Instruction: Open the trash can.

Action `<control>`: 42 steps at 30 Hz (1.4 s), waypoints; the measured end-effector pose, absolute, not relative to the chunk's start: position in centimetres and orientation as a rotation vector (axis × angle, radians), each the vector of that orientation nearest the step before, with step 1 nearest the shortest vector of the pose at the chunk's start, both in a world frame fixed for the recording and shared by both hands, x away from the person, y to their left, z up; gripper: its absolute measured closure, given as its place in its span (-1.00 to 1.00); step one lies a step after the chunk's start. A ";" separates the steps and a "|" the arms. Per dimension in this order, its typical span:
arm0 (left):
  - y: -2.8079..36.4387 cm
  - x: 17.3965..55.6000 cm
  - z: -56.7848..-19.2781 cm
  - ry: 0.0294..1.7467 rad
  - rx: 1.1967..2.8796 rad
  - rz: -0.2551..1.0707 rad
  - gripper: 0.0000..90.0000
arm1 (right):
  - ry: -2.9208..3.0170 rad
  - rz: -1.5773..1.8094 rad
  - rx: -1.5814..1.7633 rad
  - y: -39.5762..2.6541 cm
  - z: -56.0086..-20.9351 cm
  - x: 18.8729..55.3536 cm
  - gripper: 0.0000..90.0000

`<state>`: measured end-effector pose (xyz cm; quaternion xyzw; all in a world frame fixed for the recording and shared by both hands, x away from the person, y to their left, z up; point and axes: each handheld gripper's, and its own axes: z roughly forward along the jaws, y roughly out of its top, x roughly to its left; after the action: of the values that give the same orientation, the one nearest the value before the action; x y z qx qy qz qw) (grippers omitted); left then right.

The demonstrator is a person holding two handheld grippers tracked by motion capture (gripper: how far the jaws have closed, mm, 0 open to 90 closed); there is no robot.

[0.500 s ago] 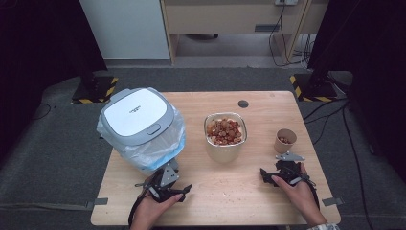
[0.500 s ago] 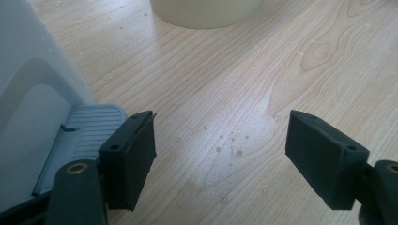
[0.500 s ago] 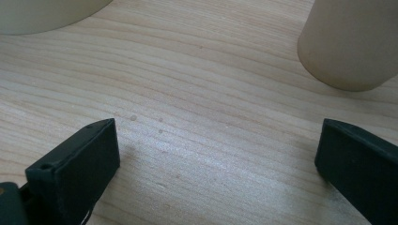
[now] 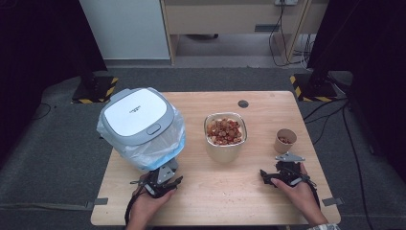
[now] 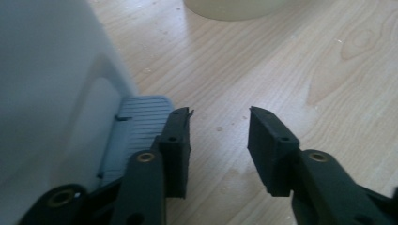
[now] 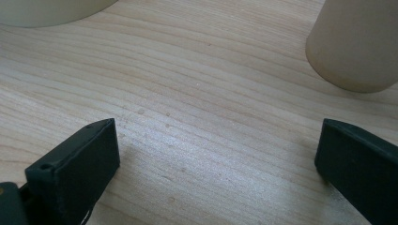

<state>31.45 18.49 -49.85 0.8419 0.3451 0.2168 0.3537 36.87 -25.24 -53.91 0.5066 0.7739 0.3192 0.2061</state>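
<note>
A pedal bin (image 4: 139, 127) with a white lid and a blue bag liner stands at the table's left. In the middle sits a cream bowl (image 4: 226, 132) full of reddish-brown food scraps, and a paper cup (image 4: 286, 140) with a little food in it stands to its right. My left gripper (image 4: 160, 184) rests low in front of the bin. Its jaws stand open over bare wood (image 5: 218, 117), beside the bin's grey pedal (image 5: 136, 126). My right gripper (image 4: 282, 175) lies just in front of the cup, jaws wide open (image 6: 217, 126) with nothing between them. The cup (image 6: 356, 42) stands ahead to the right.
The wooden table (image 4: 268, 201) has a round cable hole (image 4: 243, 103) near its far edge. The bin's white wall (image 5: 47, 93) stands close on the left gripper's left. The bowl's base (image 6: 47, 9) sits far left of the right gripper. Dark floor surrounds the table.
</note>
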 end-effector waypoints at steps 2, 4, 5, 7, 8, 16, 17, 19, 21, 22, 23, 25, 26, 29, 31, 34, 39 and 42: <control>18.7 31.5 -49.8 0.890 2.177 0.574 0.41 | 2.156 0.890 1.412 -25.2 -53.9 36.9 -0.98; 18.8 31.6 -49.9 0.897 2.181 0.596 0.56 | 2.156 0.889 1.411 -25.2 -53.9 36.9 -0.98; 19.0 31.8 -49.9 0.914 2.183 0.616 0.62 | 2.157 0.889 1.407 -25.2 -53.9 36.9 -0.98; 19.1 31.9 -50.0 0.938 2.165 0.633 0.69 | 2.157 0.890 1.405 -25.2 -53.9 36.8 -0.98; 19.1 32.1 -50.0 0.953 2.150 0.638 0.73 | 2.161 0.891 1.400 -25.2 -53.9 36.8 -0.98; 19.4 32.7 -50.4 1.001 2.154 0.681 0.84 | 2.166 0.895 1.395 -25.1 -53.9 36.8 -0.98; 19.4 32.7 -50.4 1.001 2.154 0.681 0.84 | 2.166 0.895 1.395 -25.1 -53.9 36.8 -0.98; 19.3 32.8 -50.5 0.990 2.163 0.699 0.85 | 2.166 0.895 1.395 -25.1 -53.9 36.8 -0.98; 19.3 32.8 -50.5 0.988 2.165 0.706 0.85 | 2.167 0.895 1.394 -25.1 -53.9 36.8 -0.98; 19.4 32.8 -50.6 0.982 2.166 0.705 0.86 | 2.169 0.896 1.392 -25.1 -53.9 36.8 -0.98; 19.4 32.9 -50.6 0.986 2.163 0.700 0.87 | 2.171 0.897 1.394 -25.1 -53.9 36.7 -0.98; 19.6 33.0 -50.7 0.991 2.156 0.697 0.88 | 2.172 0.898 1.393 -25.0 -53.9 36.7 -0.98; 19.6 33.0 -50.8 1.002 2.164 0.704 0.90 | 2.172 0.899 1.394 -25.0 -53.9 36.7 -0.98; 19.7 33.0 -50.9 1.001 2.159 0.697 0.94 | 2.173 0.899 1.394 -25.0 -53.9 36.7 -0.98; 19.5 33.0 -51.0 1.007 2.162 0.719 0.96 | 2.173 0.899 1.394 -25.0 -53.9 36.7 -0.98; 19.2 32.9 -51.0 0.993 2.188 0.754 0.97 | 2.172 0.899 1.394 -25.0 -53.9 36.7 -0.98; 19.2 32.9 -51.1 1.008 2.183 0.745 0.97 | 2.177 0.899 1.390 -25.0 -53.9 36.7 -0.98; 19.2 32.9 -51.2 1.008 2.188 0.741 0.98 | 2.177 0.899 1.390 -25.0 -53.9 36.7 -0.98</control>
<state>32.92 19.16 -51.21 0.8265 0.3810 0.2798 0.3057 36.66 -25.03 -53.91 0.4978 0.7795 0.3219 0.2021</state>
